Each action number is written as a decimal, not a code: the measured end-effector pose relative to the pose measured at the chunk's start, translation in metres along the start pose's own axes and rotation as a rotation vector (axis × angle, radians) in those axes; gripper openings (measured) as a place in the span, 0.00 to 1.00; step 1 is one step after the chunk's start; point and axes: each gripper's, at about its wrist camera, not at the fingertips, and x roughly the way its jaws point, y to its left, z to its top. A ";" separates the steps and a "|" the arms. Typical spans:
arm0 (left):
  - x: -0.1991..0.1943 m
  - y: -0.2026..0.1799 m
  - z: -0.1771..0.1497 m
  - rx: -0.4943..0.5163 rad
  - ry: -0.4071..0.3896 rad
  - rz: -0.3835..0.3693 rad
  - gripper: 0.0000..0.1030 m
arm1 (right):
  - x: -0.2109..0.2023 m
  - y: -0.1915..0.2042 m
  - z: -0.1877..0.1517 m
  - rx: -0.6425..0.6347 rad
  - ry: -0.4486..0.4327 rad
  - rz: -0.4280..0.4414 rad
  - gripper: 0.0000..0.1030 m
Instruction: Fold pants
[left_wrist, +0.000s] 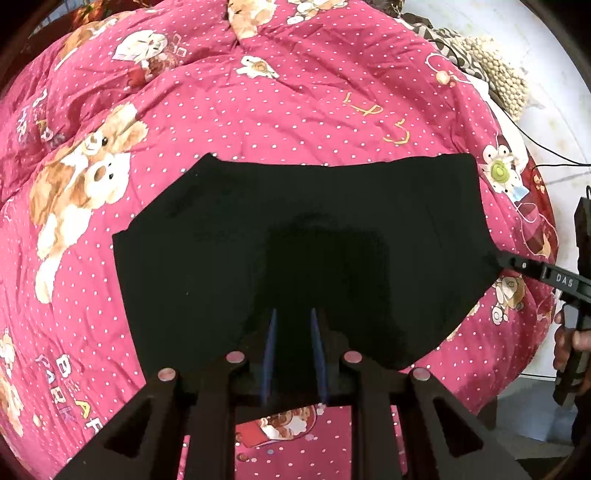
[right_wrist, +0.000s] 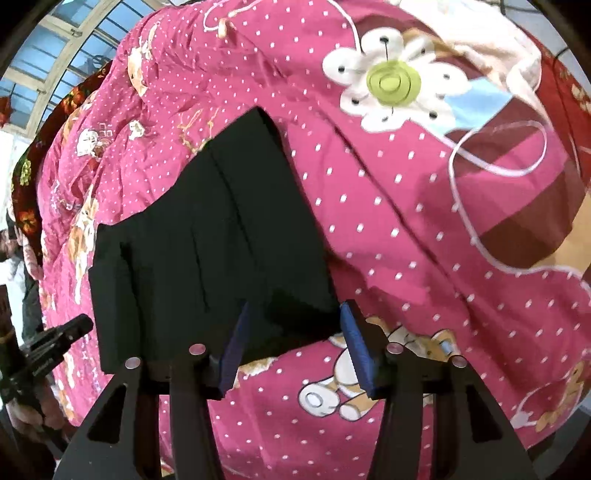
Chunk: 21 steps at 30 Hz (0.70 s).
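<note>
The black pants (left_wrist: 295, 221) lie folded into a wide flat block on a pink quilt. My left gripper (left_wrist: 295, 332) points down at their near edge, and black cloth fills the narrow gap between its blue pads. It is shut on that edge. In the right wrist view the pants (right_wrist: 207, 240) stretch away to the left. My right gripper (right_wrist: 295, 317) stands open over their near right corner, its pads wide apart and not pressing the cloth. The right gripper (left_wrist: 506, 260) also shows at the pants' right edge. The left gripper (right_wrist: 81, 325) shows at their far end.
The pink dotted quilt (left_wrist: 258, 110) with cartoon puppies covers the bed and is rumpled at the back. A beaded cushion (left_wrist: 498, 74) and a patterned cloth lie at the far right corner. A cable (left_wrist: 546, 155) runs over the pale floor. A window (right_wrist: 55, 55) is beyond the bed.
</note>
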 end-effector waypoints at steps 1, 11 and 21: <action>0.000 -0.001 0.000 0.003 0.001 0.001 0.20 | -0.001 0.000 0.002 0.000 -0.006 0.003 0.50; 0.006 -0.007 0.002 0.028 0.032 0.018 0.20 | 0.026 -0.005 0.021 -0.057 0.048 0.030 0.50; 0.020 -0.009 0.001 0.014 0.076 0.026 0.20 | 0.052 -0.009 0.031 -0.066 0.078 0.106 0.53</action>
